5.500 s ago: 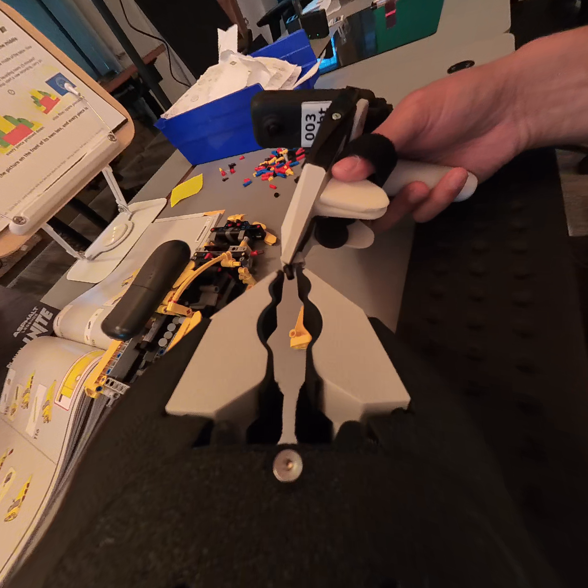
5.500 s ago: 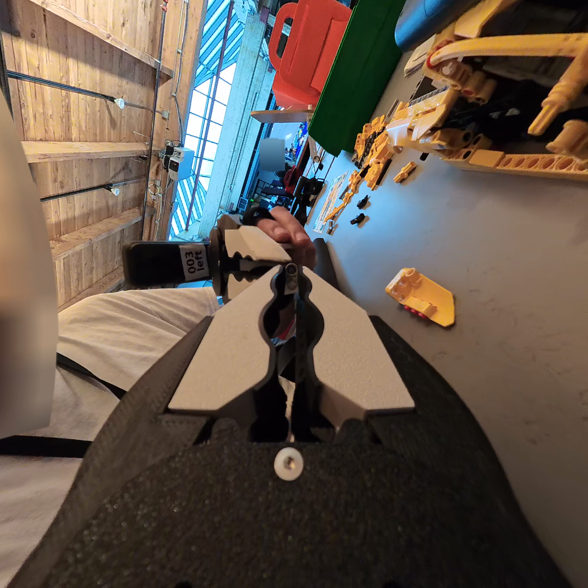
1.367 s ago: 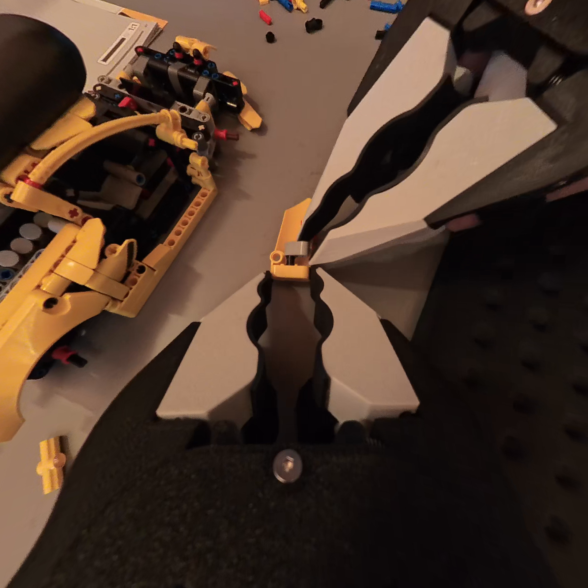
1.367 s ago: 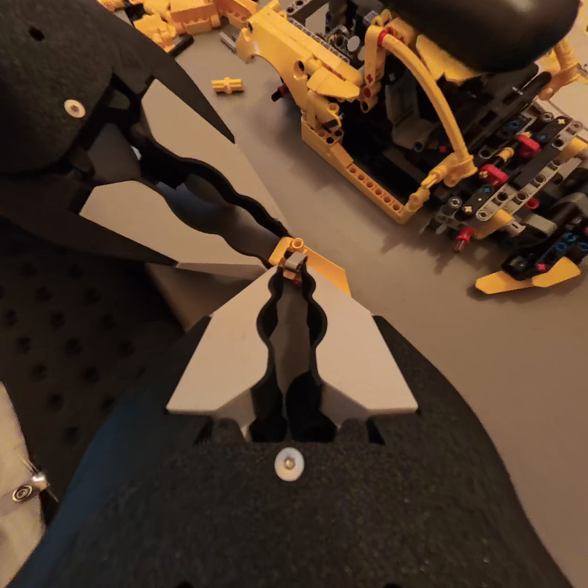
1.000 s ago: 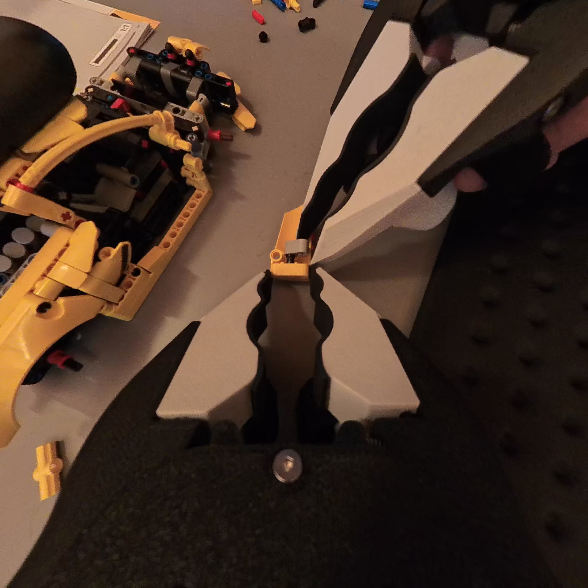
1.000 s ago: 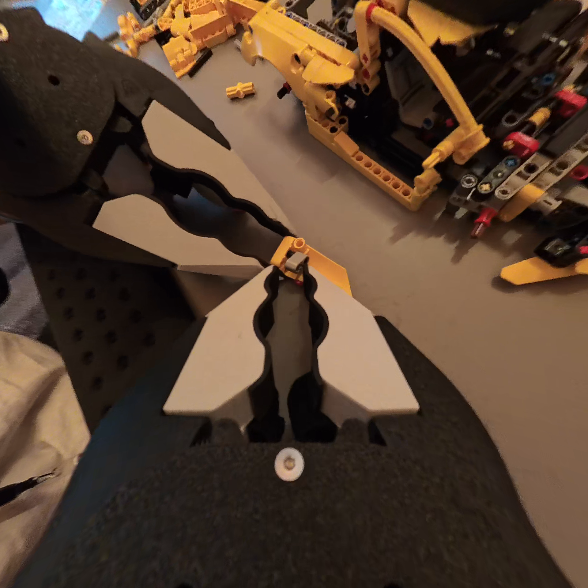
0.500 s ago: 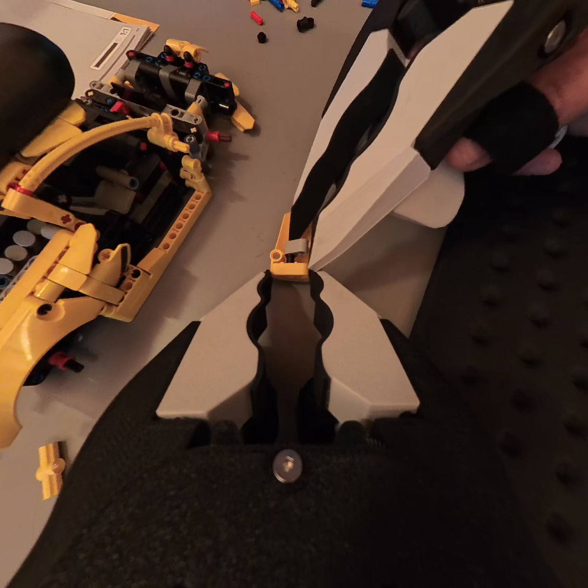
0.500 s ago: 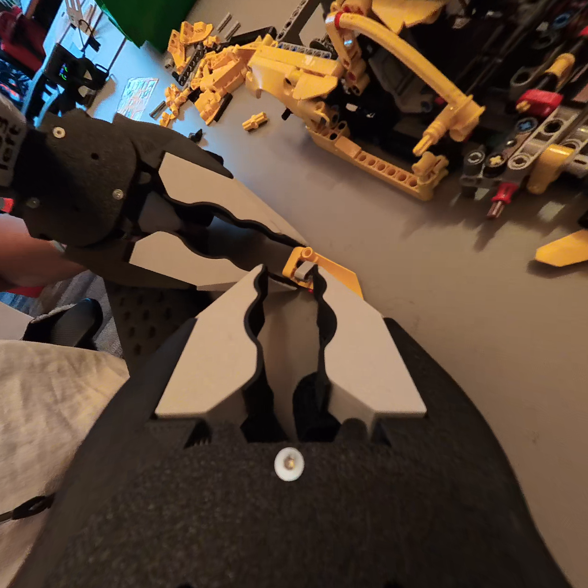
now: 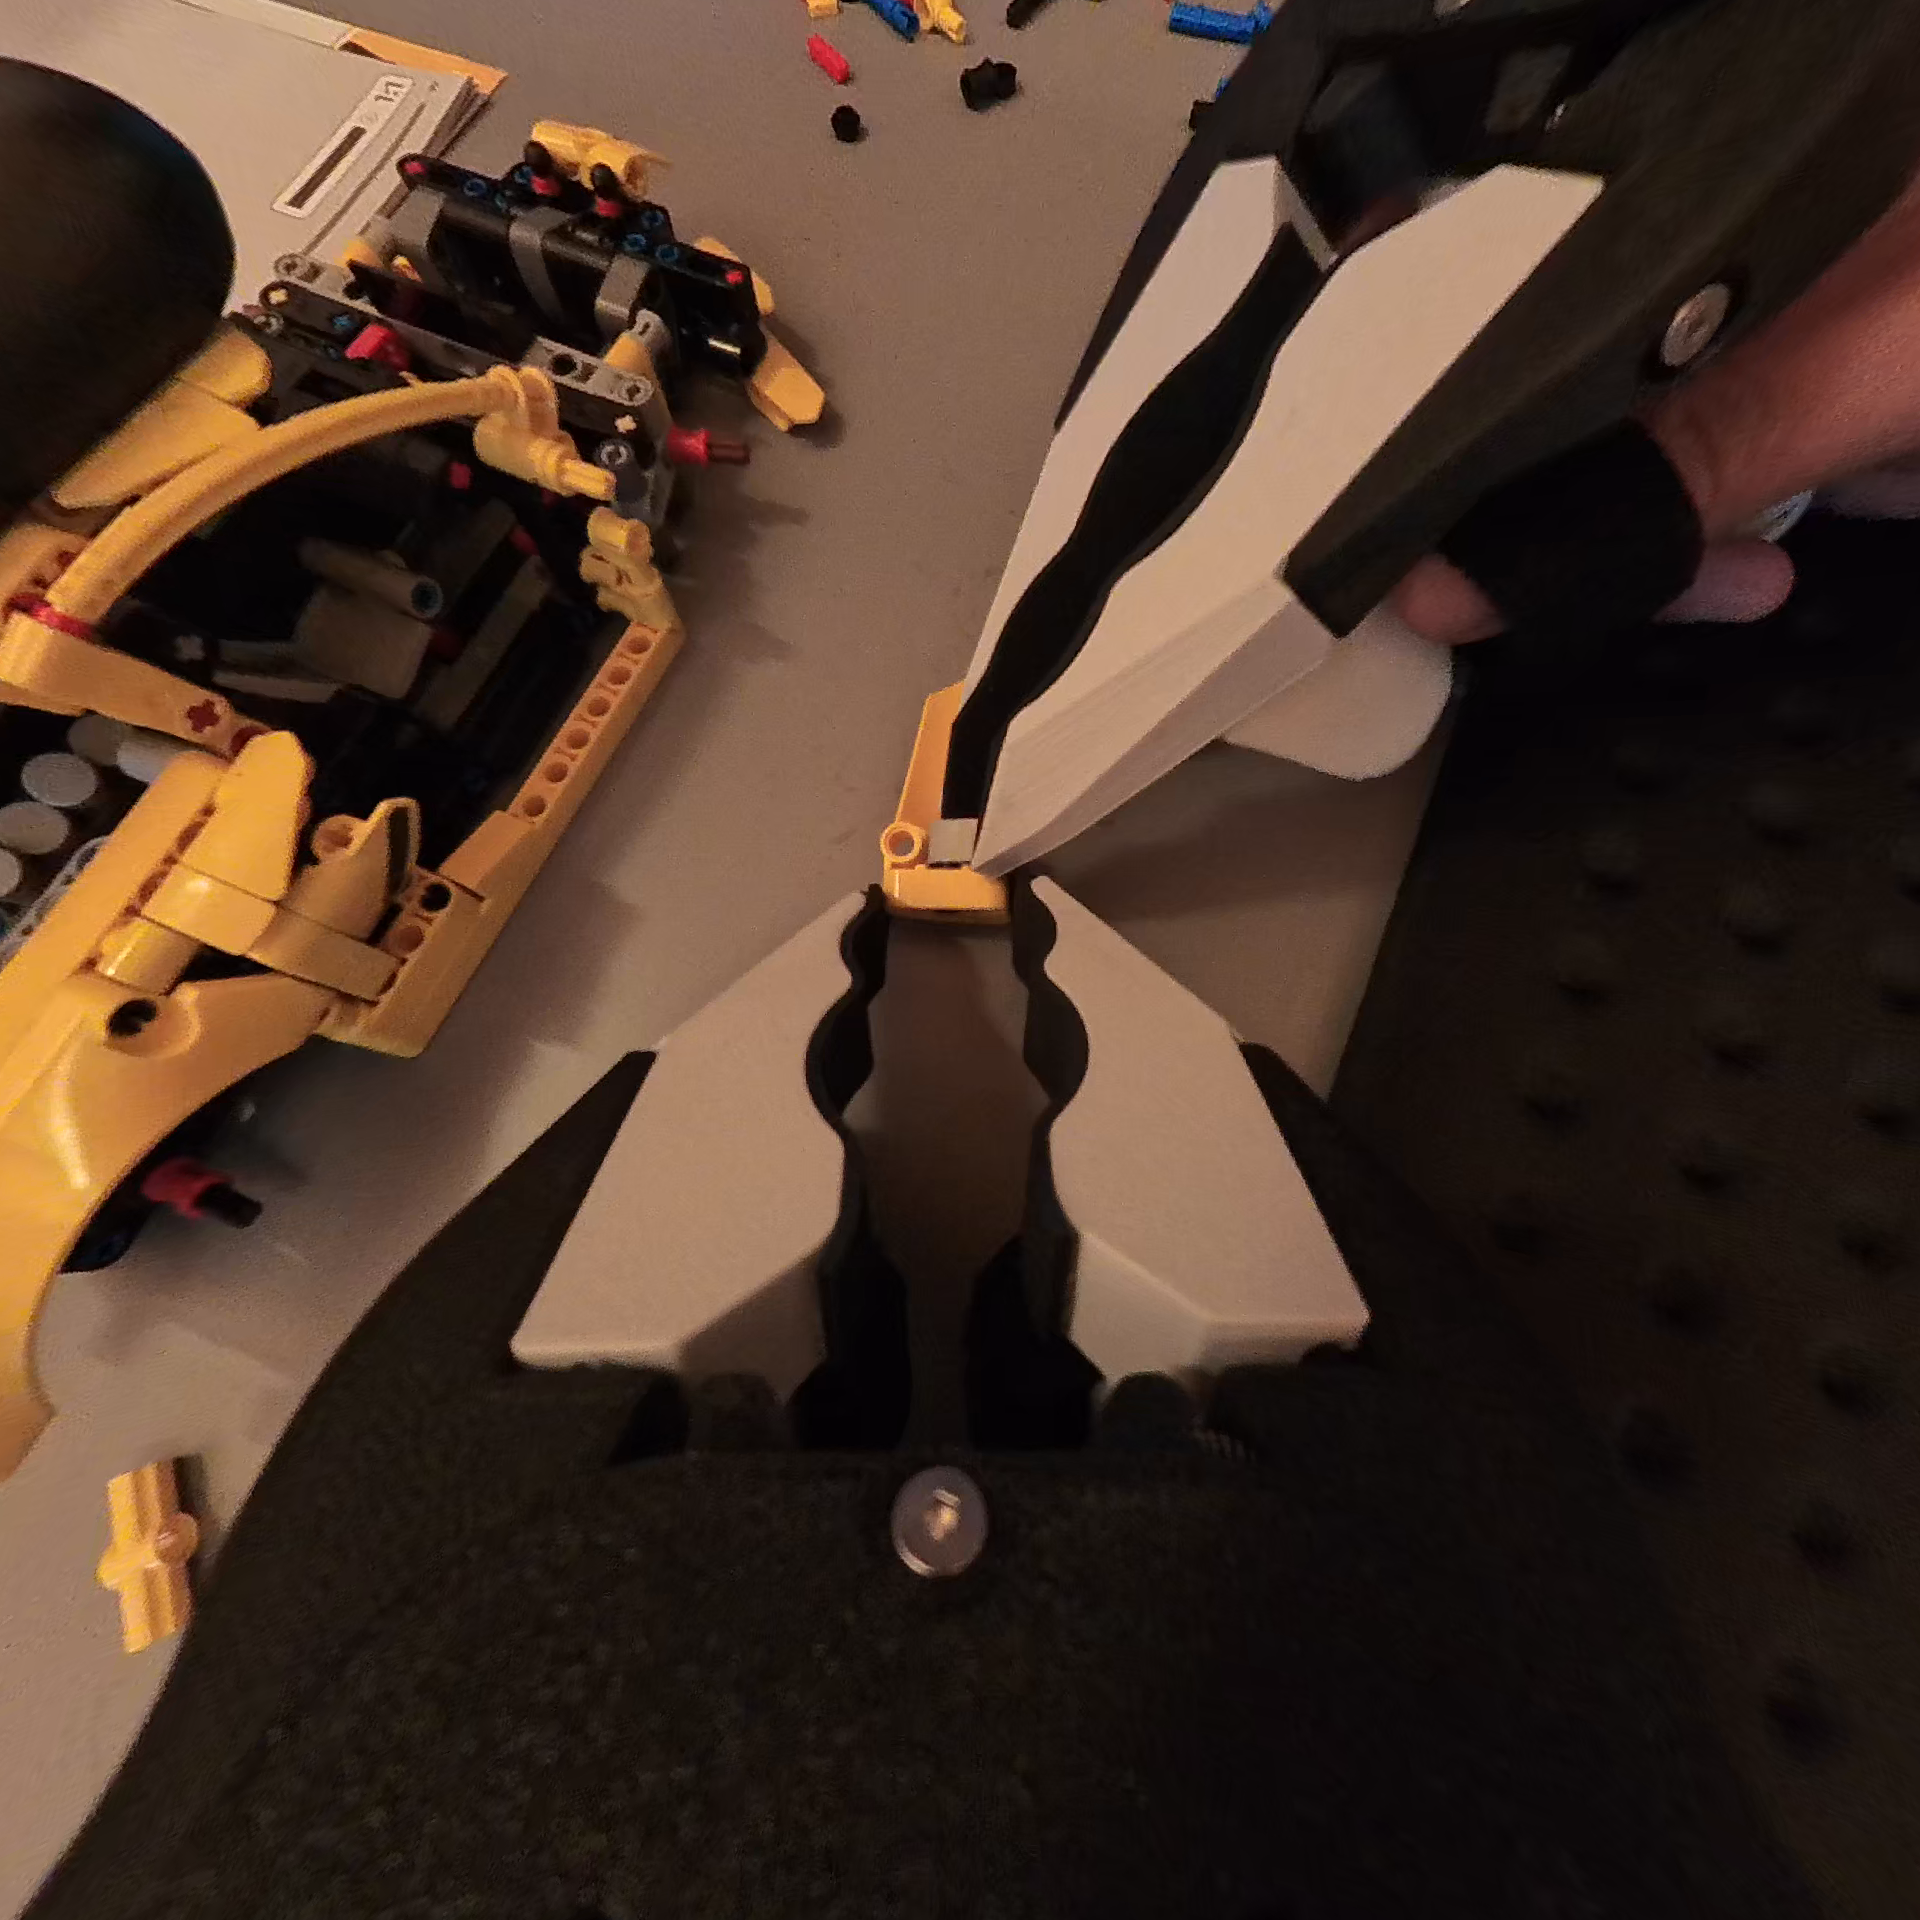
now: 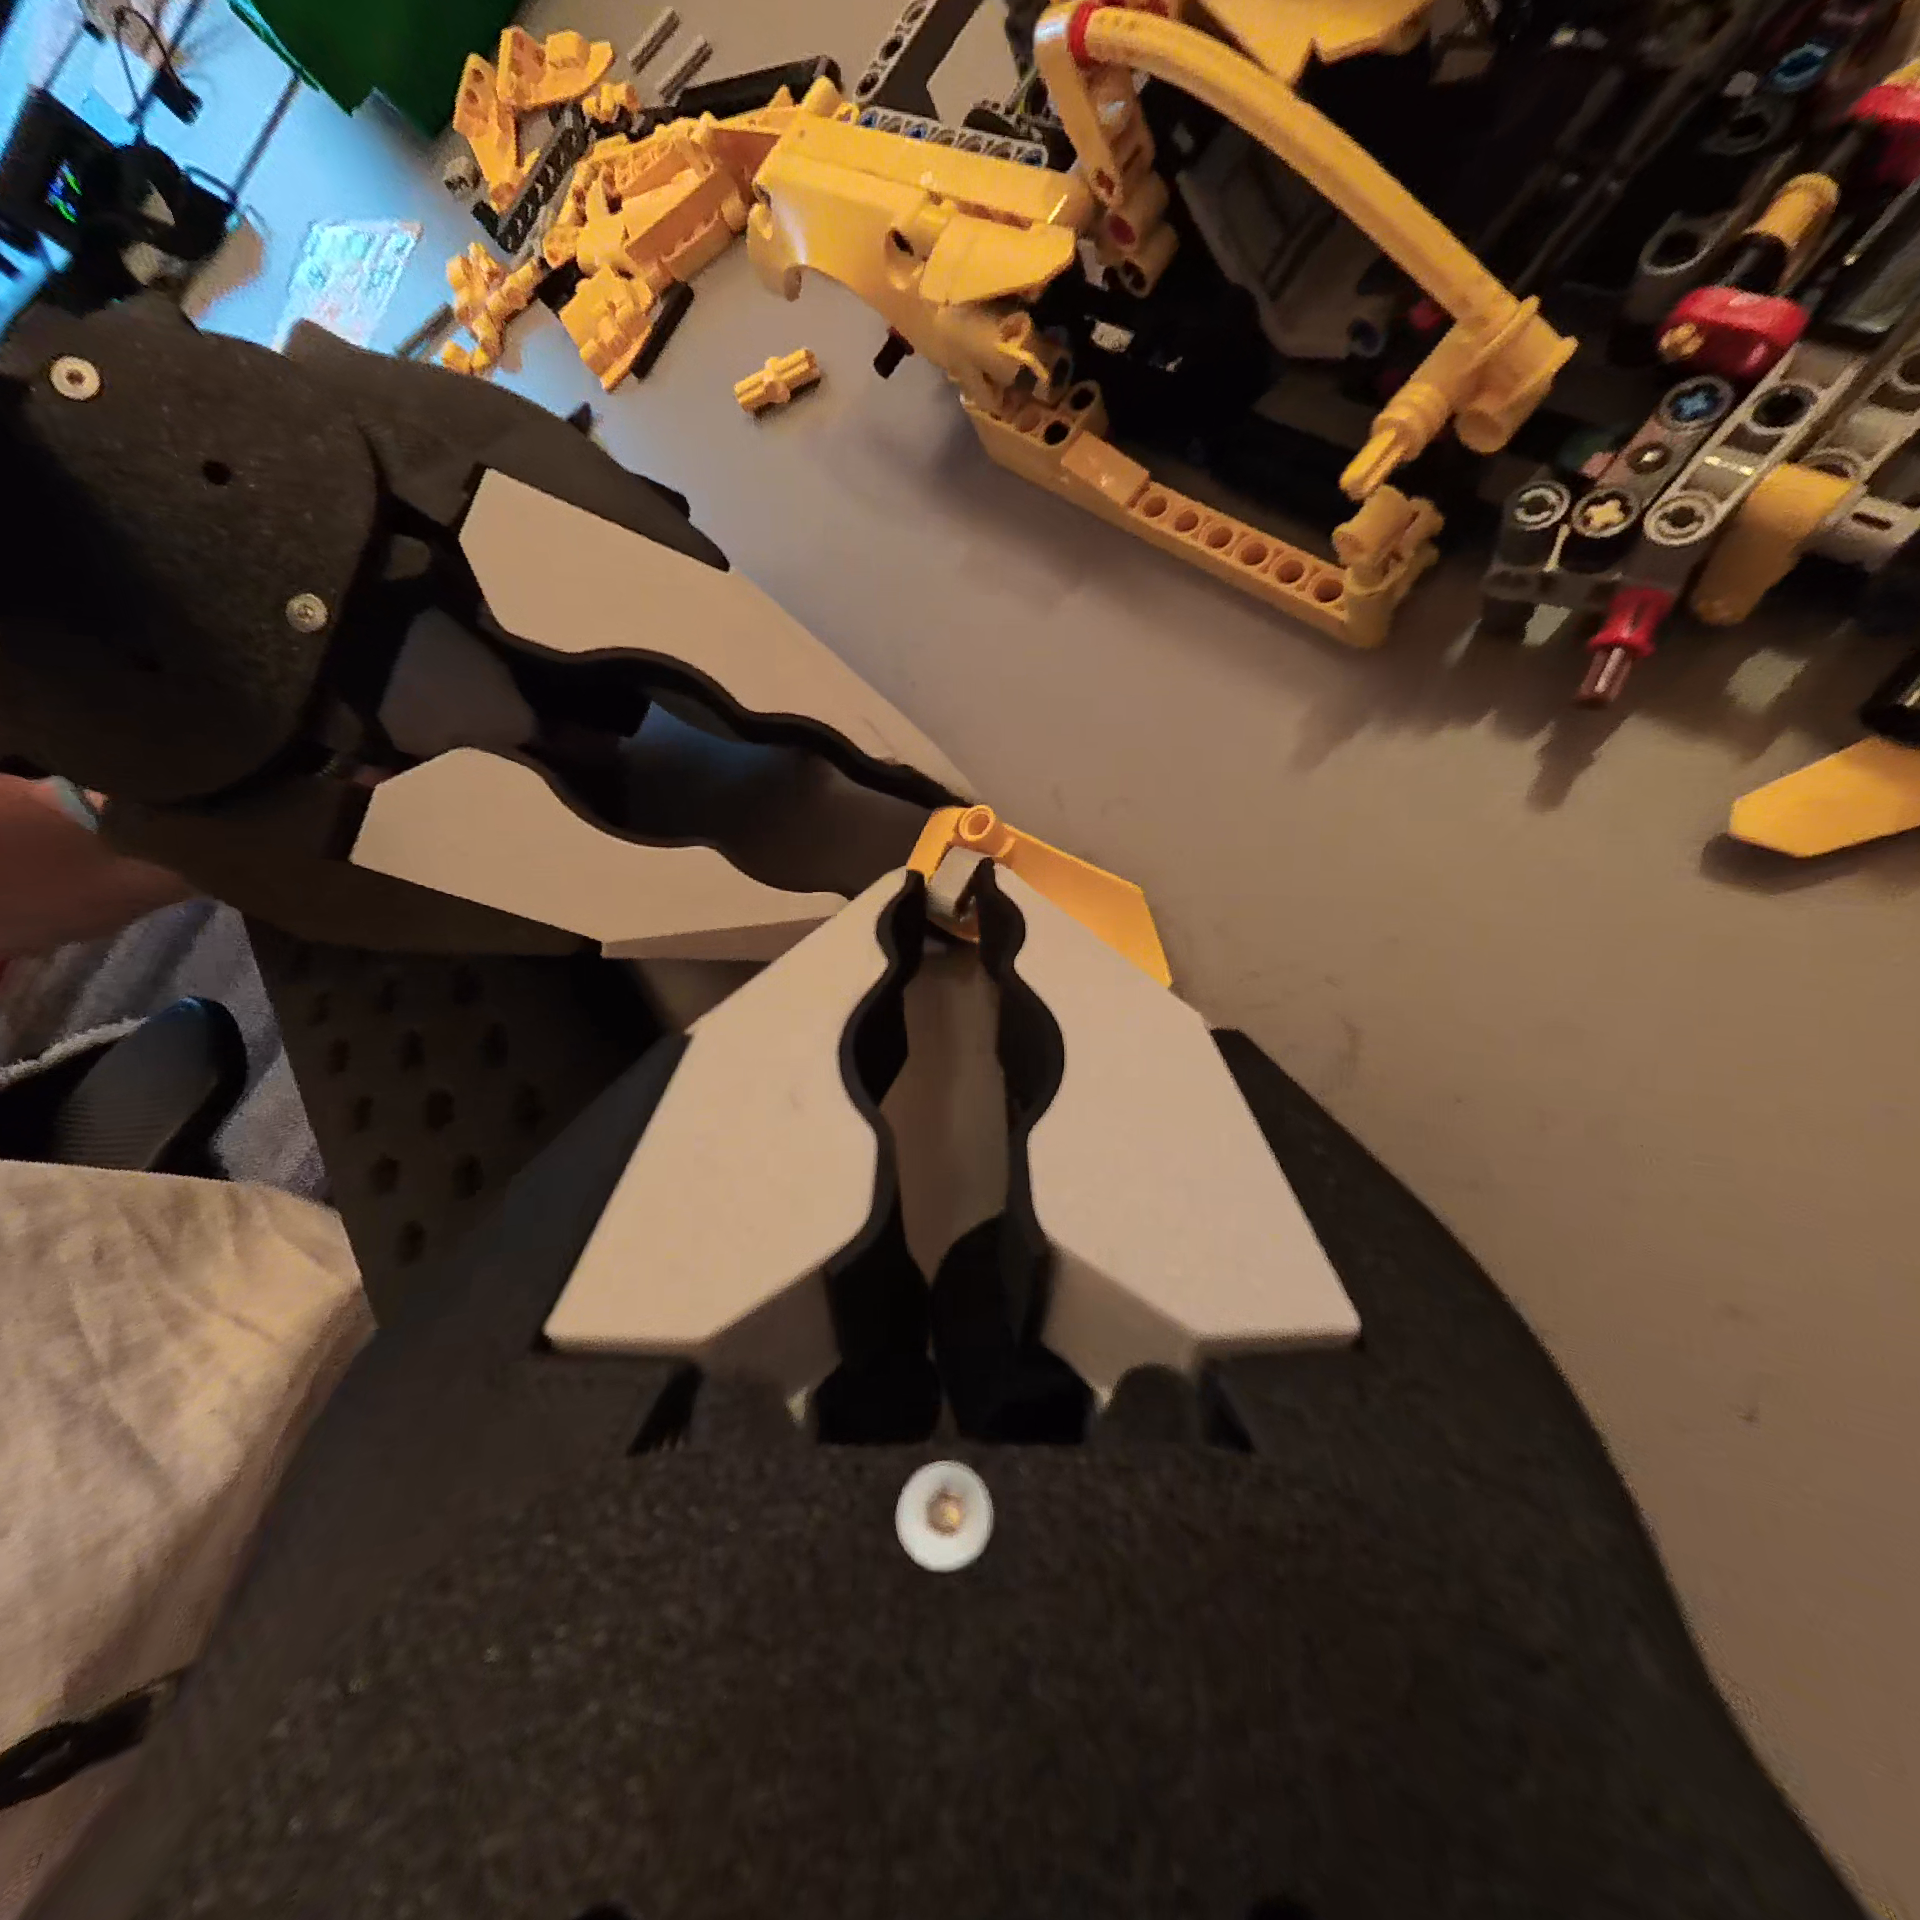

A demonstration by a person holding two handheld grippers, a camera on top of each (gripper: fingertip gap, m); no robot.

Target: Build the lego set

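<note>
Your left gripper (image 9: 943,896) is clamped on the near end of a yellow panel piece (image 9: 923,790), held just over the grey table (image 9: 914,312). In the left wrist view the panel's long axis runs away from you, up and slightly right, its small round lug at the near left corner. In the right wrist view the same panel (image 10: 1081,894) points right and down, tapering to an angled tip.

Your right gripper (image 10: 951,899) is closed on a small grey connector (image 10: 948,883) seated against the panel's lug end; the connector (image 9: 954,840) shows as a pale square at the tip of the right gripper's fingers (image 9: 1143,707).

The part-built yellow-and-black model (image 9: 312,644) lies on the table to the left, well apart from the panel, its holed yellow beam (image 9: 582,748) on the side nearest the grippers. A loose yellow pin (image 9: 145,1553) lies near the lower left. A booklet (image 9: 384,135) lies beyond the model; its print is too small to read. Small loose pieces (image 9: 935,62) are scattered at the far edge.
</note>
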